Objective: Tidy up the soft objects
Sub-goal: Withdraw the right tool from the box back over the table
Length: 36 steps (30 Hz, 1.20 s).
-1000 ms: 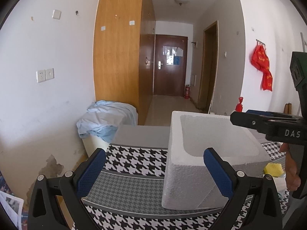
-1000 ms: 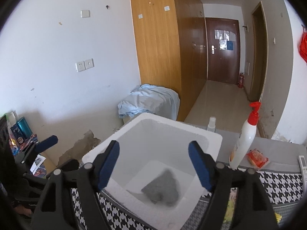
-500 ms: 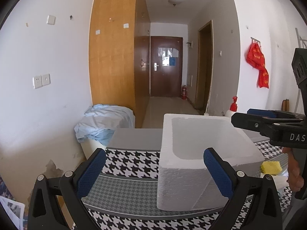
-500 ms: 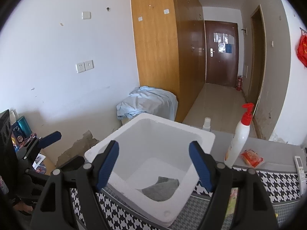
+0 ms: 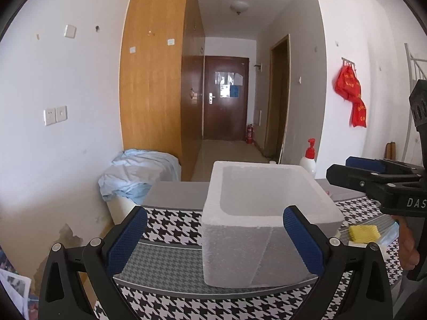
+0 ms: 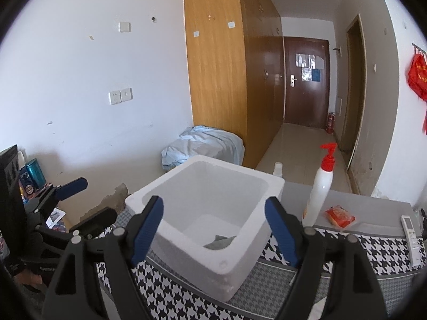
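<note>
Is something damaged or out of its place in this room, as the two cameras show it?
Yes. The wall plaster low beside the table is broken off, leaving a brown patch. A crumpled blue sheet lies heaped by the wardrobe. The foam box sits askew to the table edge, with a grey cloth inside.

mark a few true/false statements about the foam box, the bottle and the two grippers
1. A grey cloth lies inside the foam box. True.
2. The right gripper is clamped on the cloth. False: its jaws are opening with nothing between them, and the cloth lies on the box floor.
3. The pump bottle lies on its side. False: it stands upright beside the box.
4. The left gripper holds nothing. True.
5. The yellow sponge is in the box. False: it lies on the houndstooth cover outside the box.
</note>
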Tool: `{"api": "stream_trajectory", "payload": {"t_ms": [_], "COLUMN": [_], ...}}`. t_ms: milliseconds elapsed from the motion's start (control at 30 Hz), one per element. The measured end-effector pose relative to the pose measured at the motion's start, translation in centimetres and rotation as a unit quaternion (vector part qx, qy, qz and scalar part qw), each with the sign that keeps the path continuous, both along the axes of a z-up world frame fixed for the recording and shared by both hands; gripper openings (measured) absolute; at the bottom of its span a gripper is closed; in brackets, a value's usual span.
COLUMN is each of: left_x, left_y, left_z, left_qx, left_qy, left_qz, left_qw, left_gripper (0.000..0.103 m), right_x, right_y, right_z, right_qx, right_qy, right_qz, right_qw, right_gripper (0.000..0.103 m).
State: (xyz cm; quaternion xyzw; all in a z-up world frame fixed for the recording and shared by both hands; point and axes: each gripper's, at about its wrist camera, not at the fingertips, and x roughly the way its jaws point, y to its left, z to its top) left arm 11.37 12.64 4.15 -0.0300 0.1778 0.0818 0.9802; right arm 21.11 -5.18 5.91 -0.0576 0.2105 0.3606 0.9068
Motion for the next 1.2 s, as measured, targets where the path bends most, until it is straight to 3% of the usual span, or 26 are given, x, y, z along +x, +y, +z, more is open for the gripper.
{"api": "stream_trajectory", "payload": {"t_ms": [400,567,1200], "left_x": [-1.0,-1.5,-3.0], "left_y": [-1.2,-1.6,-2.5], "left_z": [0.0,-0.2,-1.3], "left_qx": [-0.005,-0.009,-0.032], "left_qy": [-0.012,-0.016,-0.023], "left_qz": [-0.013,-0.021,-0.020], "left_qw": [0.9998,0.9996,0.9990], "left_gripper": [0.102,0.102,0.102], "right_x": [-2.1,-2.9,-5.2], "right_y": [-1.8,-3.3,-6.3], "right_z": [-0.7,-0.8,-2.2], "right_qx": [0.009,0.027,0.037], "right_qy": [-0.020,-0.019,-0.037], "right_qz": [0.003,-0.002,-0.009], "right_qw": [1.000,0.999,0.999], "right_gripper": [0.086,0.101,0.102]}}
